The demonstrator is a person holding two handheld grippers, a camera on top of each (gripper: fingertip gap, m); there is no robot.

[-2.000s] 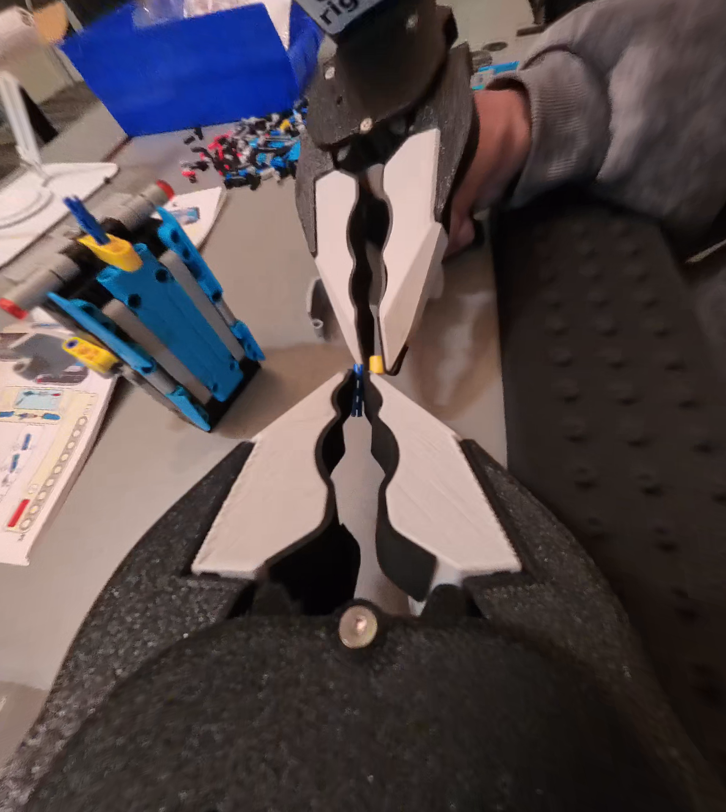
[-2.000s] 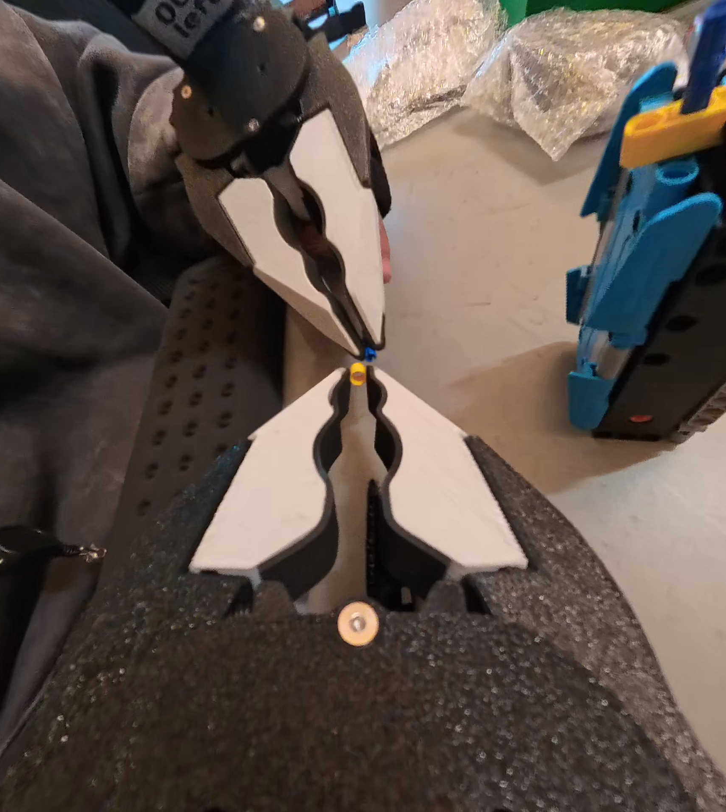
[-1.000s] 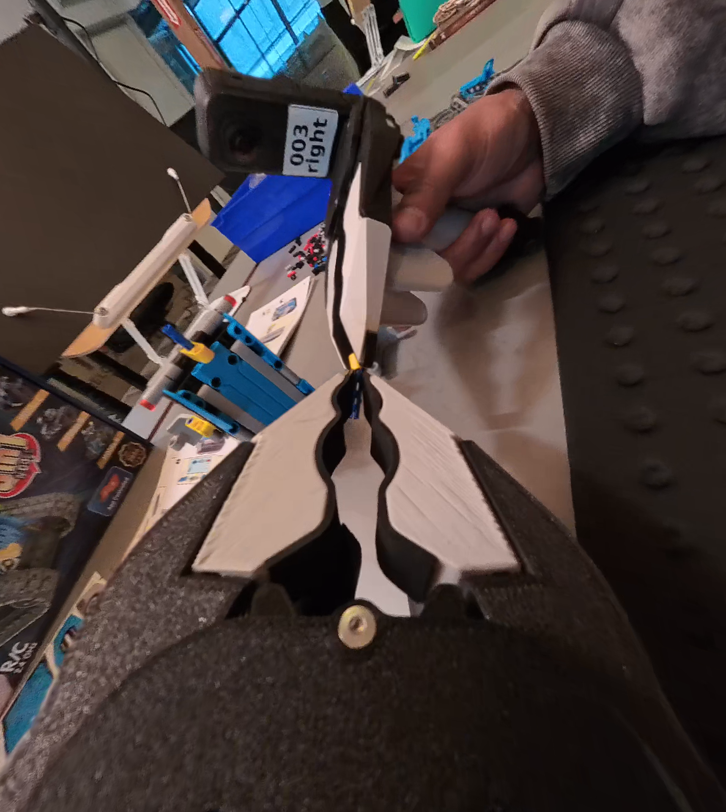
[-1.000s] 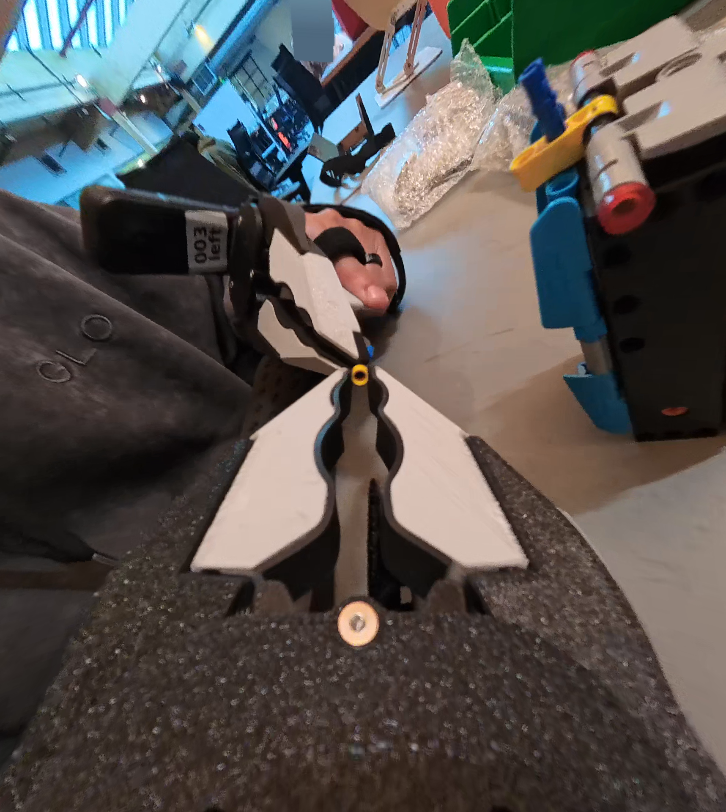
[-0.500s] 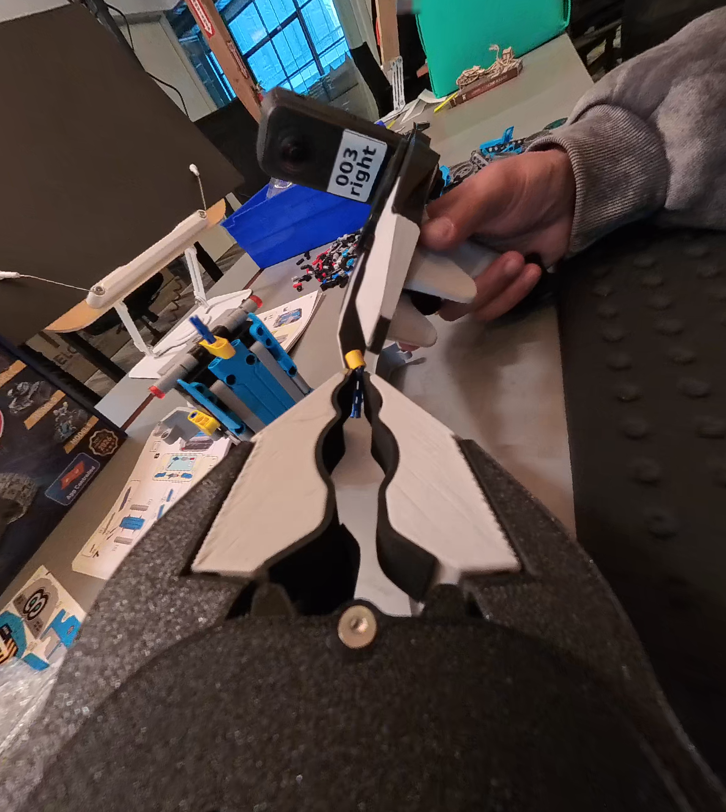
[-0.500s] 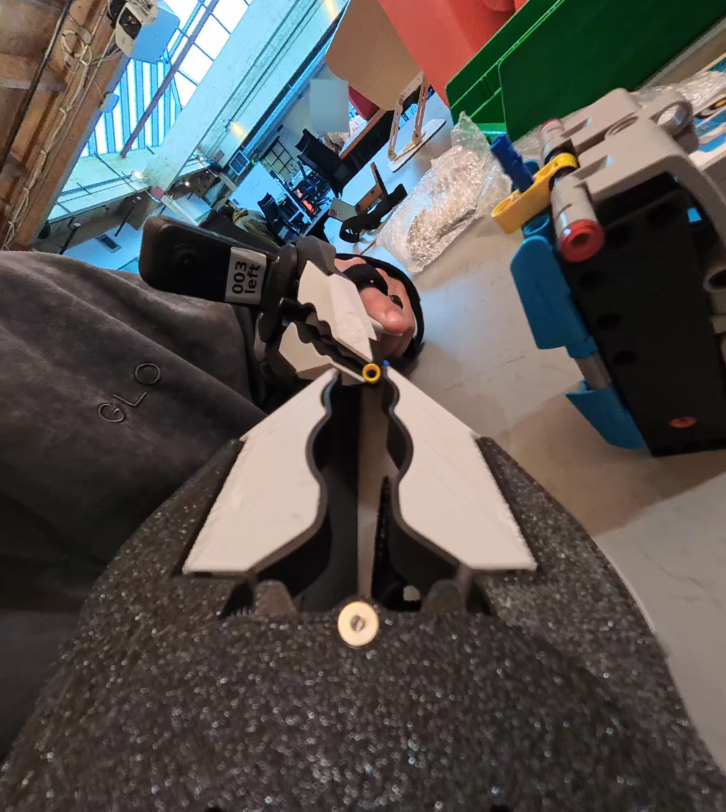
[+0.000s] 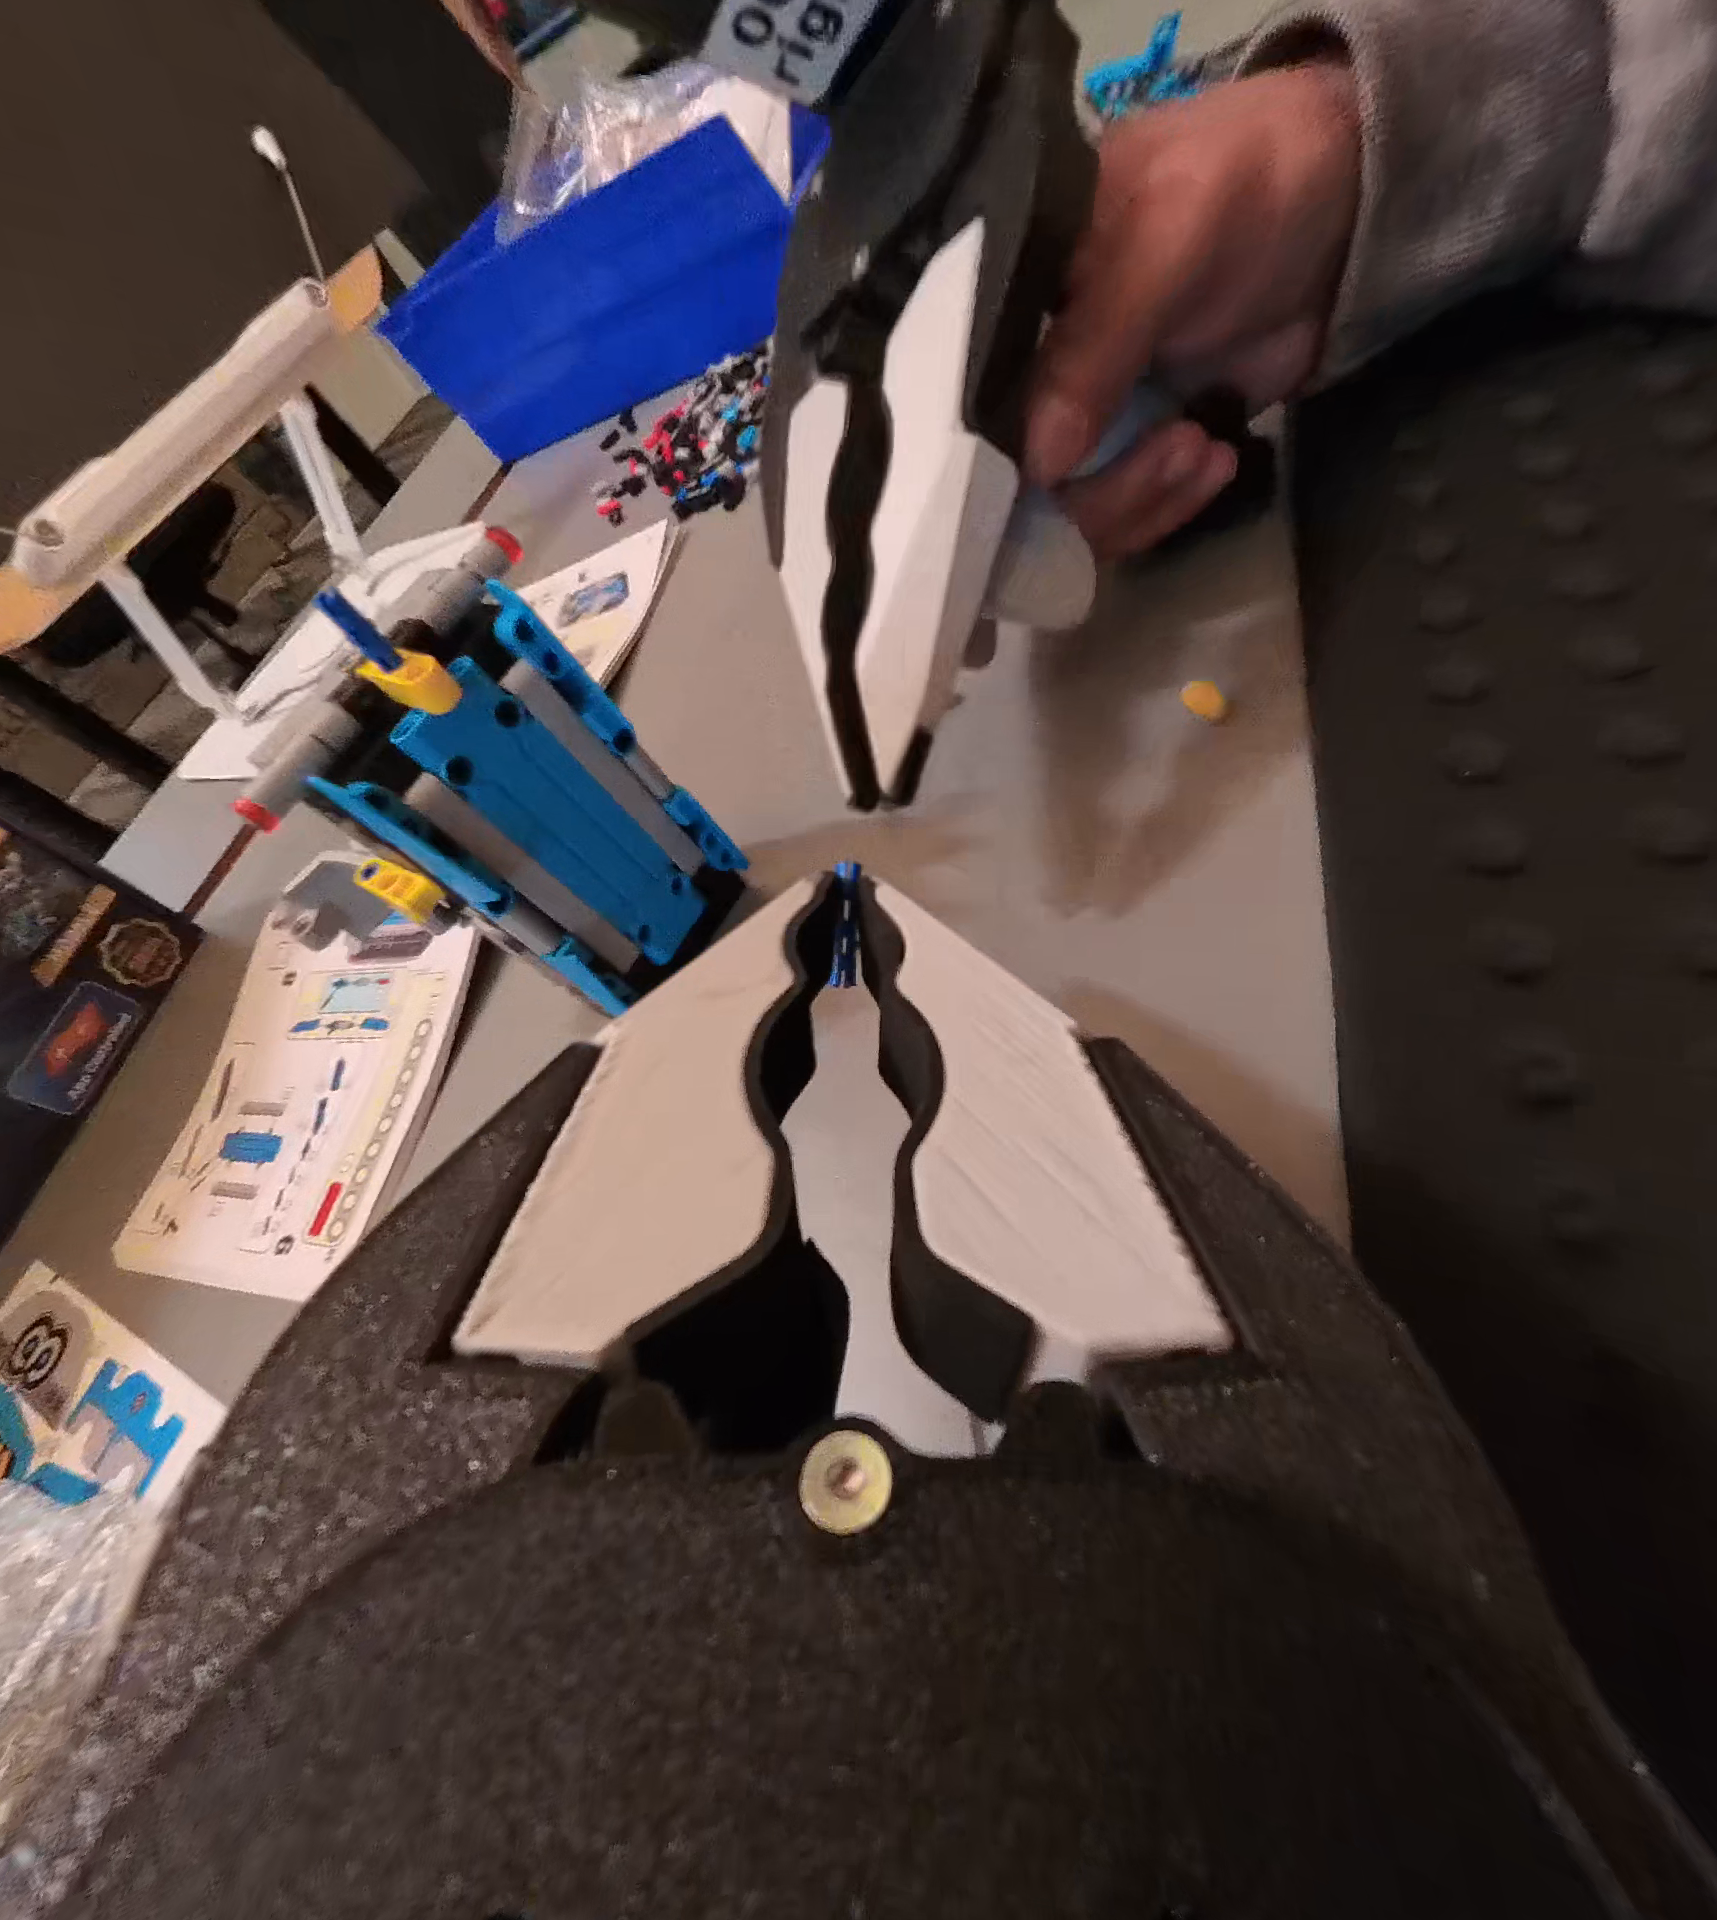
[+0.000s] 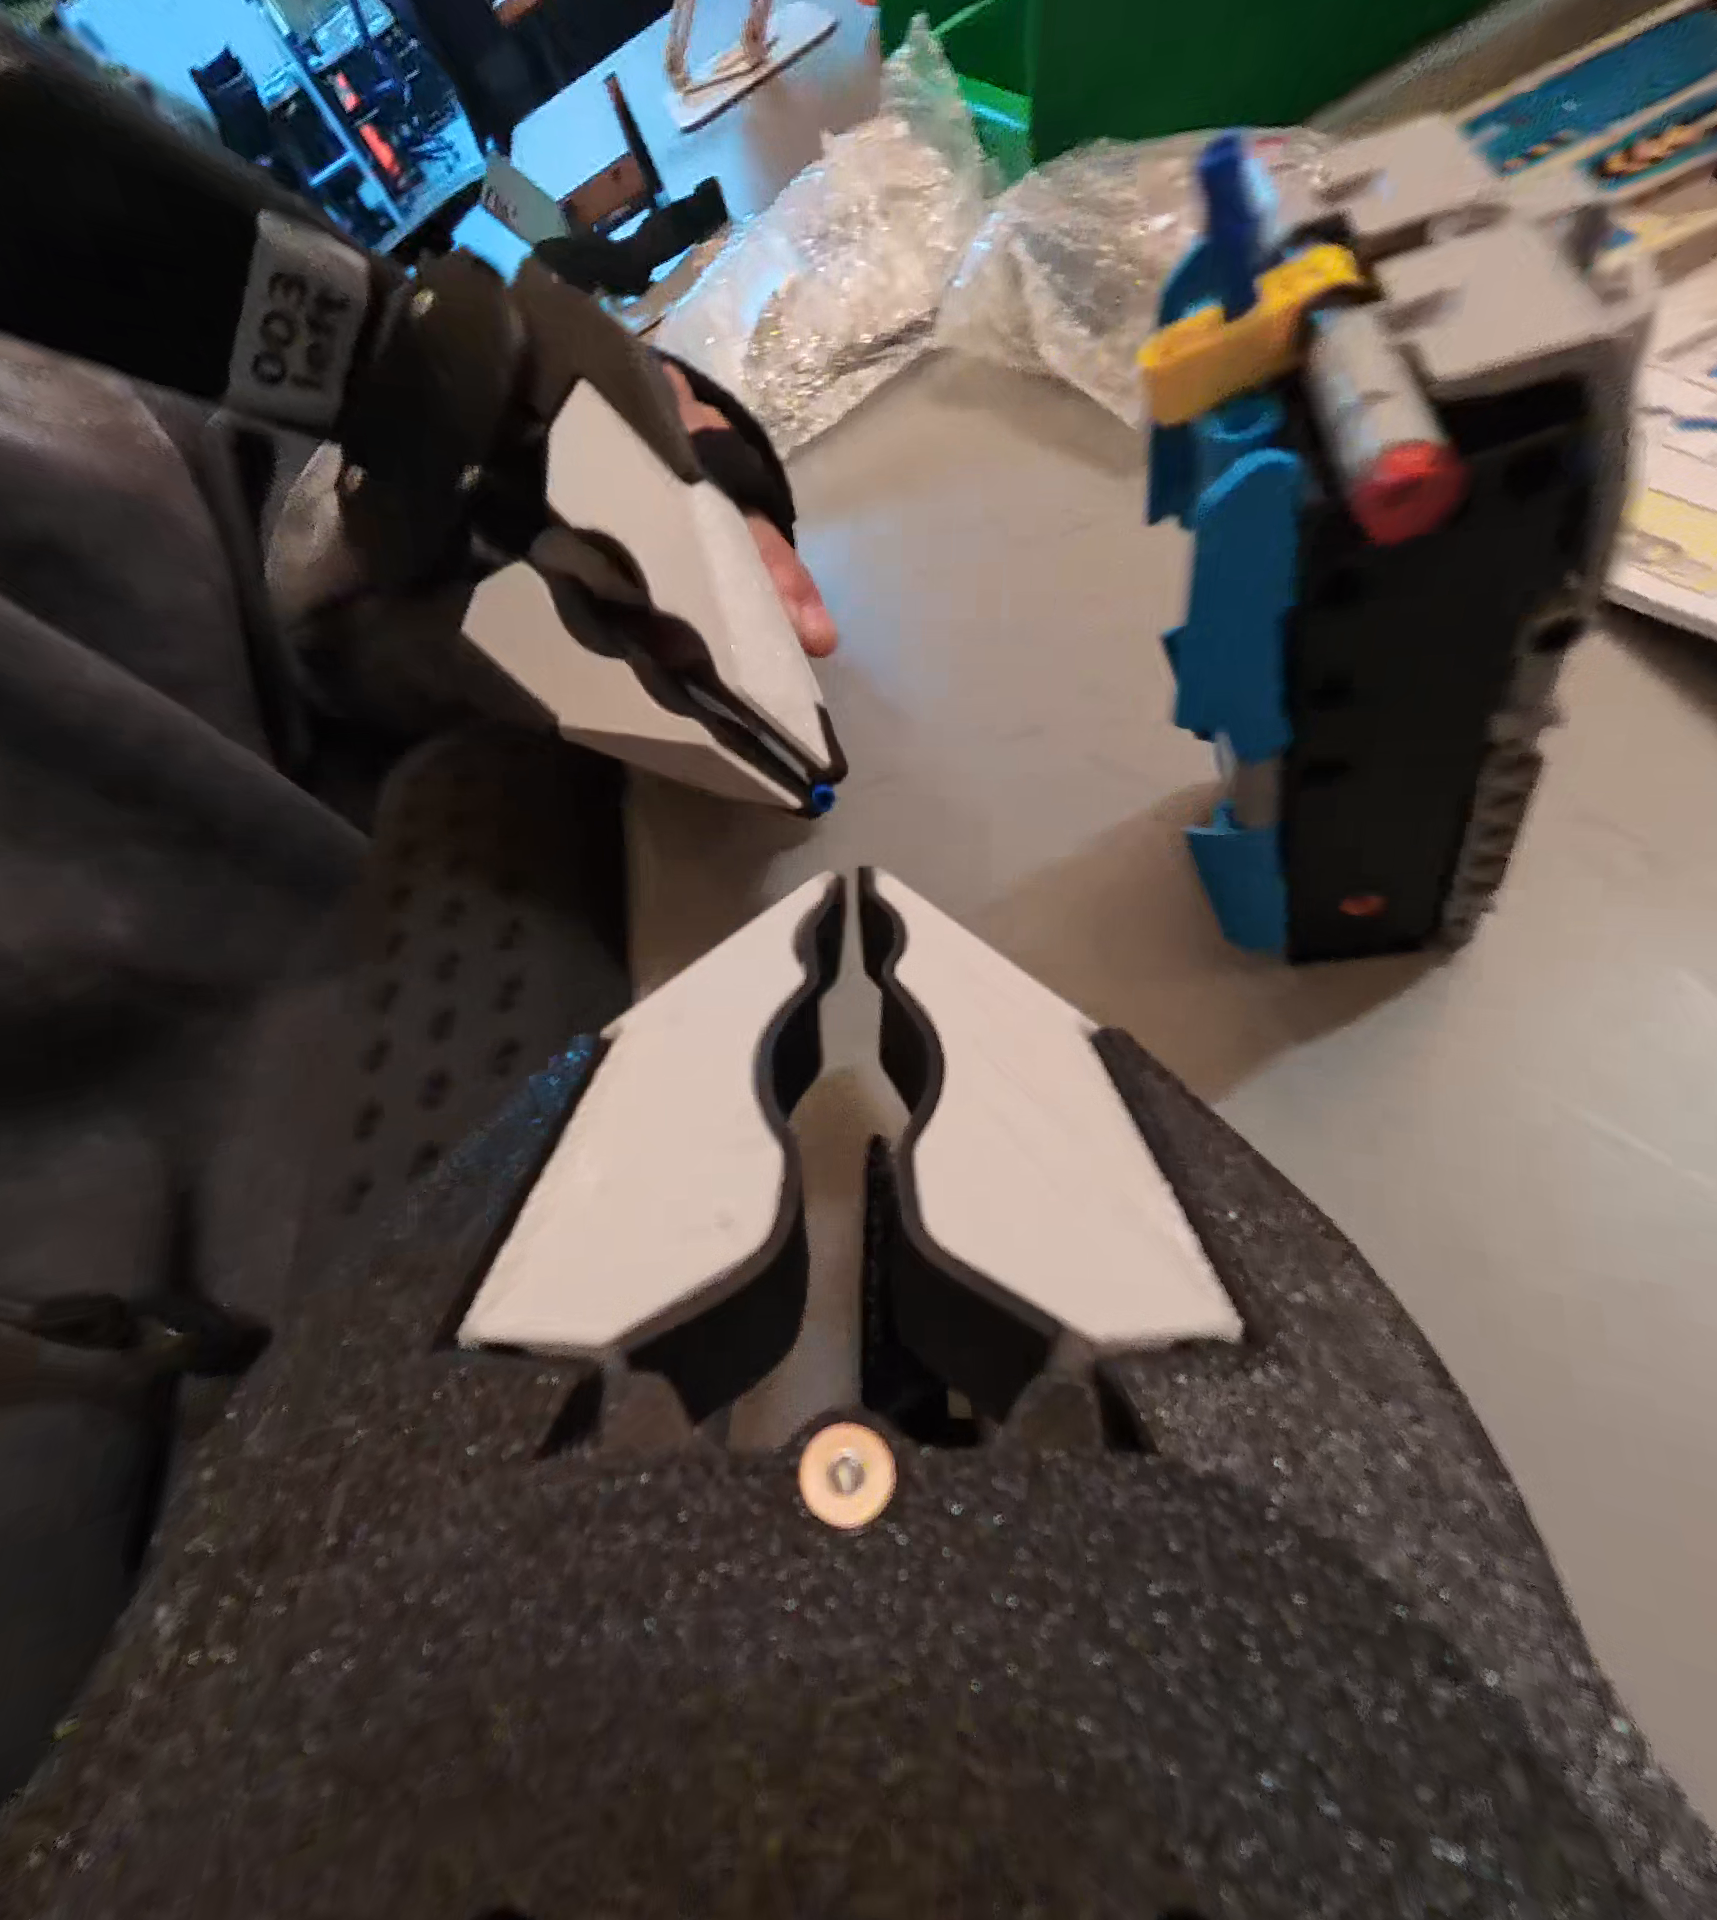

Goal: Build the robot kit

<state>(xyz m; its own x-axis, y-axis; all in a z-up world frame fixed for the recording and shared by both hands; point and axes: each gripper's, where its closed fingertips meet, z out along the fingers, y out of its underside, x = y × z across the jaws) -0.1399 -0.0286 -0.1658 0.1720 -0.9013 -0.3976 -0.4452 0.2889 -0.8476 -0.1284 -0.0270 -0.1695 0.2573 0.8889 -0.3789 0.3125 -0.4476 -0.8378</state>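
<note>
My left gripper (image 7: 846, 896) is shut on a thin blue pin (image 7: 843, 925) that stands along its fingers; the pin's tip also shows in the right wrist view (image 8: 819, 798). My right gripper (image 8: 851, 883) is shut and empty, its tips a short way from the left gripper (image 8: 812, 784). In the left wrist view the right gripper (image 7: 880, 795) hangs above my tips, apart from them. A small yellow bush (image 7: 1201, 698) lies loose on the table near the person's hand (image 7: 1176, 312). A blue, black and grey brick model (image 7: 511, 790) stands to the left; it also shows in the right wrist view (image 8: 1373, 644).
A blue bin (image 7: 605, 291) and a pile of small loose parts (image 7: 688, 457) sit at the back. Instruction sheets (image 7: 303, 1081) lie left of the model. Bubble-wrap bags (image 8: 885, 260) and a green bin (image 8: 1145, 52) lie beyond. A dark dimpled mat (image 7: 1581, 831) covers the table's right side. The tips of both grippers are at nearly the same place.
The yellow bush has left the right gripper's tips and now lies on the table. The two grippers have drawn apart. The left gripper still holds the blue pin.
</note>
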